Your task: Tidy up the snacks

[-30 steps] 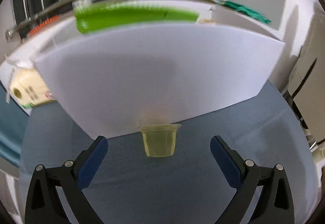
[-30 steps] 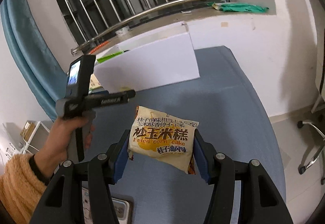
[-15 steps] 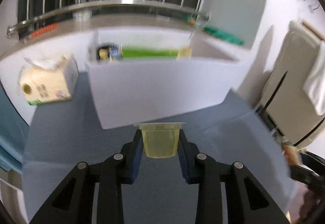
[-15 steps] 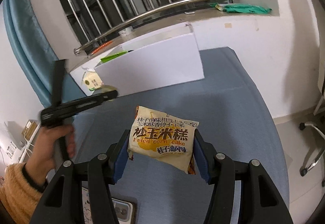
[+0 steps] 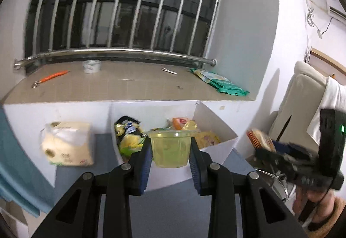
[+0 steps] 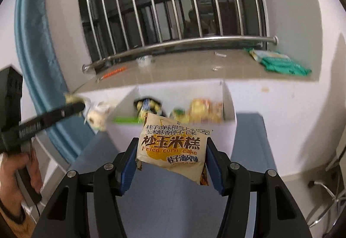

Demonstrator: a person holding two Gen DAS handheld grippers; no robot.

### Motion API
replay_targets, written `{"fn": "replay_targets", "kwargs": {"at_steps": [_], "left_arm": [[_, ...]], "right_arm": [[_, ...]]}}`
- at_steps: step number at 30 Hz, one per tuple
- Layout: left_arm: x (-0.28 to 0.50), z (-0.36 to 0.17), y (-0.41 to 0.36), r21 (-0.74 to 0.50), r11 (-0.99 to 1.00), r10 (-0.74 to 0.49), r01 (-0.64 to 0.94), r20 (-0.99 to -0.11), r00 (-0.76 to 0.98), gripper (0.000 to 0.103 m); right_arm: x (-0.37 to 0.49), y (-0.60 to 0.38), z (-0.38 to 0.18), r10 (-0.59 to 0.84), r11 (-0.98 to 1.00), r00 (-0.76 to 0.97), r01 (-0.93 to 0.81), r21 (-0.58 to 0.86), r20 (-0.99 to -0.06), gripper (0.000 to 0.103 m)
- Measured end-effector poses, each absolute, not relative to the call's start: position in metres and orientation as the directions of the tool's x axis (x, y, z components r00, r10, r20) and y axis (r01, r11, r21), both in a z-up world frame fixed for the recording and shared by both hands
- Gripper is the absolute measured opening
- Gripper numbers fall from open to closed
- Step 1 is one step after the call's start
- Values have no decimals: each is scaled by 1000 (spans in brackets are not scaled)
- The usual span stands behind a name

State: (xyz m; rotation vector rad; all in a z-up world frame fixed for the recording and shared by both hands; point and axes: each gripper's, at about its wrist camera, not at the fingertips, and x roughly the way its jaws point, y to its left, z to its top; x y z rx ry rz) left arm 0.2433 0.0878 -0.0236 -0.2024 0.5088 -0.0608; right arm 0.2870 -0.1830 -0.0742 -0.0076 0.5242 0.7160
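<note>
Snacks are in both my tongs now. A second ago my left tongs (image 5: 170, 151) stood open around the jelly cup (image 5: 169, 149) on the table (image 5: 173, 205); now they are closed on its sides and hold it up in the air, level with the front wall of the white box (image 5: 216, 147). My right tongs (image 6: 170, 156) keep their clamp on the corn cake packet (image 6: 170, 147), as before, and have come nearer the same box. Both views now look down past the front wall at the wrappers already lying inside, which earlier were mostly hidden. Left of the box, at the far edge of the table, sits a pack of tissue rolls (image 5: 67, 147). I judge both pickups done; what remains is to carry each snack over the wall and let go.
</note>
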Motion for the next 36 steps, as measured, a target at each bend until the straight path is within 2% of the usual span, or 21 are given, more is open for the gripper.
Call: {"fn": "replay_targets", "kwargs": {"at_steps": [6, 7, 8, 9, 10, 11, 14, 17, 23, 25, 29, 32, 36], "left_arm": [[304, -24, 94, -152, 988, -70, -12, -523, 849, 39], [314, -26, 95, -146, 989, -60, -22, -536, 842, 51], [325, -28, 97, -139, 990, -49, -35, -554, 831, 83], [334, -30, 99, -137, 990, -45, -40, -570, 820, 100], [336, -30, 100, -124, 991, -23, -57, -563, 826, 103], [339, -30, 101, -106, 991, 12, -85, -558, 830, 103], [336, -30, 101, -111, 990, 10, -86, -558, 830, 103], [323, -30, 100, -73, 991, 52, -109, -546, 836, 103], [284, -20, 87, 30, 991, 127, -128, -488, 864, 103], [266, -15, 81, 42, 987, 158, -157, -474, 866, 103], [225, -5, 74, -17, 994, 88, -108, -466, 881, 103], [187, 0, 71, -70, 996, 23, -58, -425, 905, 103], [141, 5, 53, -30, 998, 43, -60, -407, 913, 103]], "right_arm": [[353, -149, -50, 582, 785, 653, -606, 127, -485, 63], [366, -144, -48, 580, 787, 653, -604, 126, -488, 65], [375, -140, -48, 575, 789, 652, -601, 126, -494, 66], [386, -136, -49, 574, 789, 642, -600, 133, -509, 74], [399, -128, -53, 577, 781, 612, -607, 147, -540, 95], [406, -123, -56, 567, 783, 604, -606, 140, -560, 103], [408, -122, -60, 501, 825, 645, -557, 93, -578, 103], [393, -128, -60, 508, 826, 665, -557, 90, -547, 103], [360, -131, -43, 466, 840, 745, -542, -25, -476, 103], [344, -135, -33, 499, 829, 744, -559, -5, -445, 103], [315, -146, -19, 546, 804, 721, -594, 24, -426, 103], [282, -159, -11, 538, 812, 745, -583, 7, -394, 103], [241, -181, -10, 609, 768, 695, -637, 66, -383, 103]]}}
